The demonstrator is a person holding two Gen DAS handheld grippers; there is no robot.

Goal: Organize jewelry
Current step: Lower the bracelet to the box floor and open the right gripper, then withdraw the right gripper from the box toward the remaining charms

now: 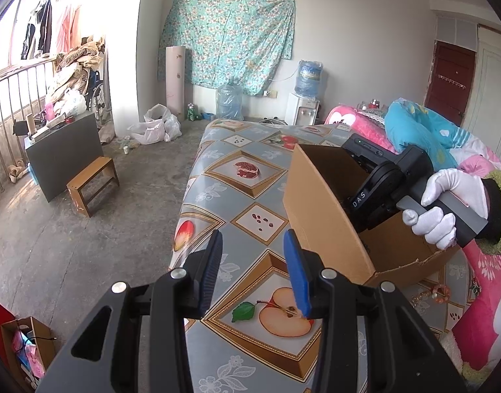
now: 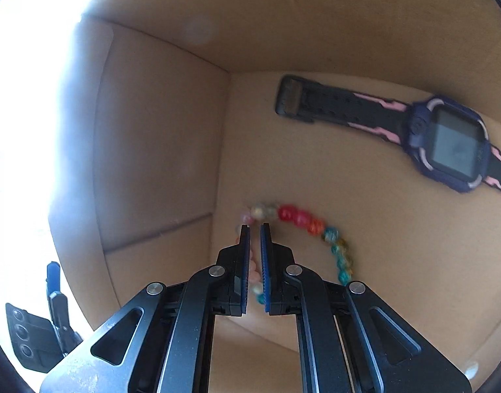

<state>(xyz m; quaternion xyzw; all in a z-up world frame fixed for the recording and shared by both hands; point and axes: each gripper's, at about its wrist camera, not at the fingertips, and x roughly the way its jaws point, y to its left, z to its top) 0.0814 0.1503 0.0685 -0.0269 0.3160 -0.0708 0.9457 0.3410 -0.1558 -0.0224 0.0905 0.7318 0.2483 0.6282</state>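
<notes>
Cardboard is the biggest thing here: an open brown box (image 1: 319,216) stands on the bench (image 1: 250,177), which wears an oilcloth printed with cut fruit, with pink and blue bedding (image 1: 423,127) heaped just behind it. A white-gloved hand (image 1: 446,203) has the right tool (image 2: 255,226) pointed steeply down into the box. The left tool (image 1: 253,252) hovers over the oilcloth just outside the box's near wall, its blue pads well apart with nothing between them.

Inside, a dark blue and pink watch (image 2: 446,140) lies flat on the box floor toward the far right. Nearer the left wall lies a bracelet of coloured beads (image 2: 302,219), curving from under the right tool's tips round to its right side. That tool's jaws stand nearly together, a narrow slit between the pads; a few beads show in the slit lower down, but the picture is blurred there and I cannot tell whether the pads press on them or have let them go.

My reading is that the bracelet is being set down in the box. To do it well, part the pads only when the beads rest on the cardboard, then lift straight up so the string does not snag, and keep clear of the watch. Another beaded piece (image 1: 441,293) lies on the oilcloth beside the box's near corner, likely next
</notes>
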